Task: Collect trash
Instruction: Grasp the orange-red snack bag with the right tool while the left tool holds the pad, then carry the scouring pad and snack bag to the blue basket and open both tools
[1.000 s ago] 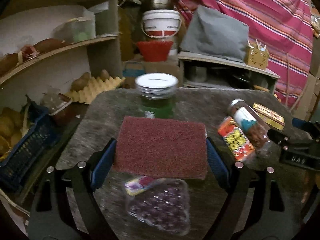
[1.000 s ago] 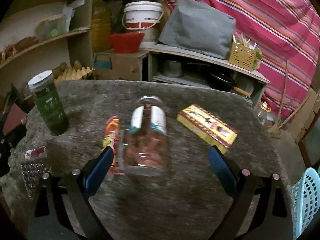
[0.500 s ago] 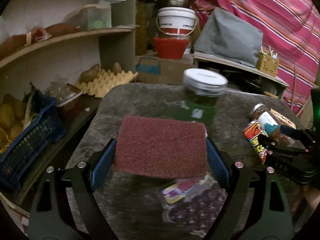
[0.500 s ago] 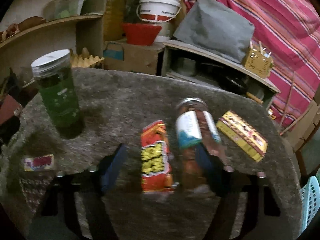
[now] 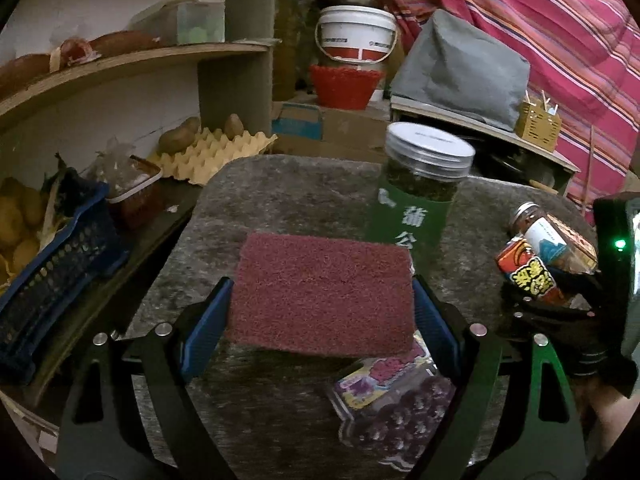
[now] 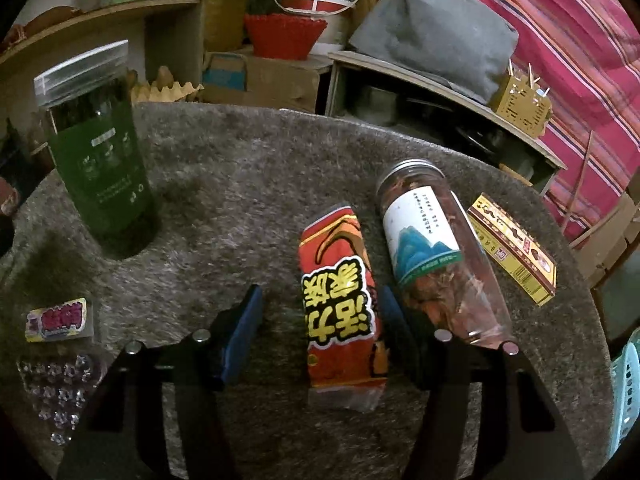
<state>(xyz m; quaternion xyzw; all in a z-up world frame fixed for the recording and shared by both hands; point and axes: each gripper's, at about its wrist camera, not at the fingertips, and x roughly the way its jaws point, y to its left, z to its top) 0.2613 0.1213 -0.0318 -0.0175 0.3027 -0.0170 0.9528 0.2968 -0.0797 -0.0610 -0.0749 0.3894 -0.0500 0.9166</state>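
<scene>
Now your right gripper (image 6: 318, 330) has shifted away from the lying bottle (image 6: 434, 252) and is astride the red snack wrapper (image 6: 340, 300) instead. Its jaws have just been closing, and the wrapper lies flat on the grey table (image 6: 248, 184) between them. The pad on the bottle side is at the wrapper's edge, but the other pad is clearly apart from it, so the wrapper is not gripped yet. The near end of the wrapper is a little blurred, so I cannot say if it has started to lift.

Your left gripper (image 5: 320, 316) is clenched on the dark red pad (image 5: 322, 294) as before, with both blue fingers (image 5: 204, 330) pressing its short sides, and it has moved so that the green jar (image 5: 418, 196) now stands to the right of the pad. Under it lies the clear blister pack (image 5: 394, 412).

For the task this means you probably choose the wrapper as the trash. The bottle is just beside it, so close carefully.
</scene>
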